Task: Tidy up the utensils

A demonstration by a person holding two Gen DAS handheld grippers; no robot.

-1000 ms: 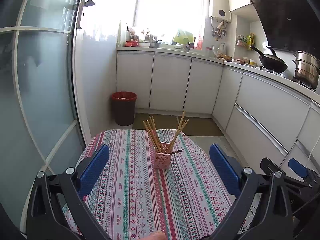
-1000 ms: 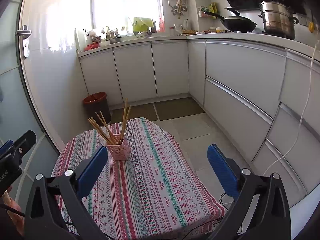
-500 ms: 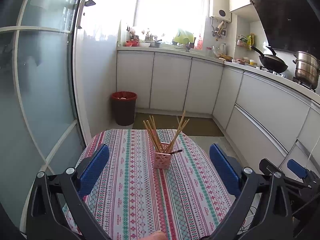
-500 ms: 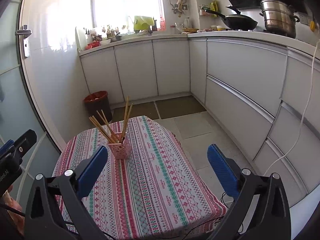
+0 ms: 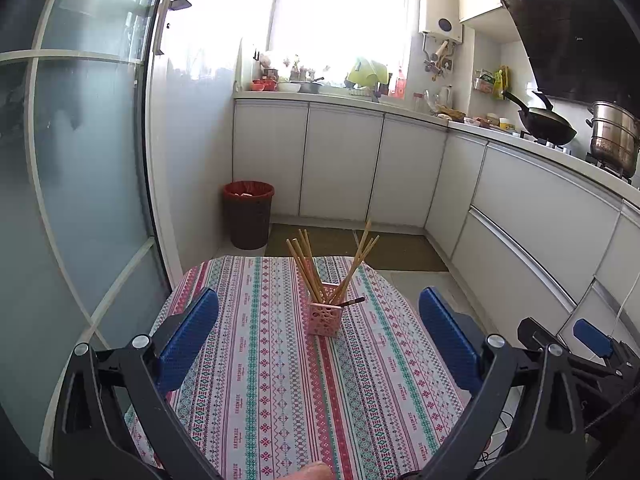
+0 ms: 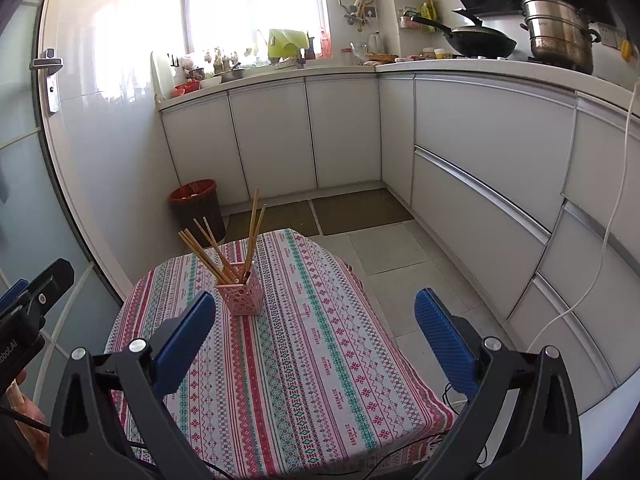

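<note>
A pink perforated holder (image 5: 325, 315) (image 6: 239, 294) stands upright on the patterned tablecloth (image 5: 280, 380) (image 6: 304, 360). Several wooden chopsticks (image 5: 308, 268) (image 6: 216, 252) lean out of it in two fans, and a dark-tipped utensil (image 5: 351, 301) pokes out low on its right side. My left gripper (image 5: 319, 322) hovers open above the near part of the table, with the holder seen between its blue pads. My right gripper (image 6: 314, 326) is also open and holds nothing; the holder sits just beyond its left pad (image 6: 188, 336).
A red-lined bin (image 5: 248, 214) stands on the floor beyond the table. White cabinets (image 6: 480, 168) run along the back and right, with a wok (image 6: 480, 42) and a steel pot (image 6: 560, 32) on the counter. A glass door (image 5: 80, 160) is at the left. A white cable (image 6: 592, 280) hangs at the right.
The right wrist view has drifted slightly, so the holder appears a little further right and lower. The left wrist view is almost unchanged. Both grippers stay open.
</note>
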